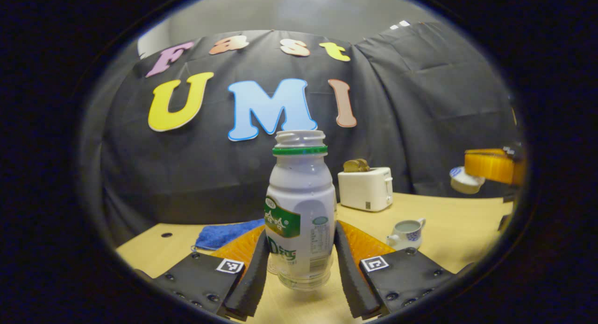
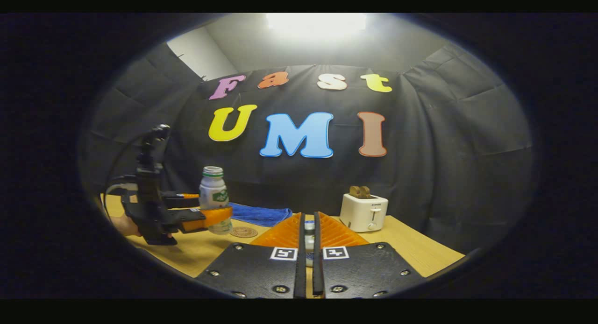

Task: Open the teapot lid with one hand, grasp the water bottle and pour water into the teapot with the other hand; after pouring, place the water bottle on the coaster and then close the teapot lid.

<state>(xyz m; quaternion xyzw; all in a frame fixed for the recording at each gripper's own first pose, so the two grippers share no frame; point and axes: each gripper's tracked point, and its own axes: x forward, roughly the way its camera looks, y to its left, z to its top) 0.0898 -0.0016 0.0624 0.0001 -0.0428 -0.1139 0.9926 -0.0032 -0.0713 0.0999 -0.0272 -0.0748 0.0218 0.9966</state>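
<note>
The left hand-held gripper grasps the water bottle, one finger pressed on each side of its lower body; the bottle stands upright, uncapped, its base lifted just off the counter. In the right gripper view the coaster lies on the counter just beside that bottle, with a blue cloth behind it. The teapot sits lidless to the bottle's right, with open counter around it. The right hand-held gripper is clenched on the teapot lid, glimpsed between its fingers. A toaster stands near the back edge.
</note>
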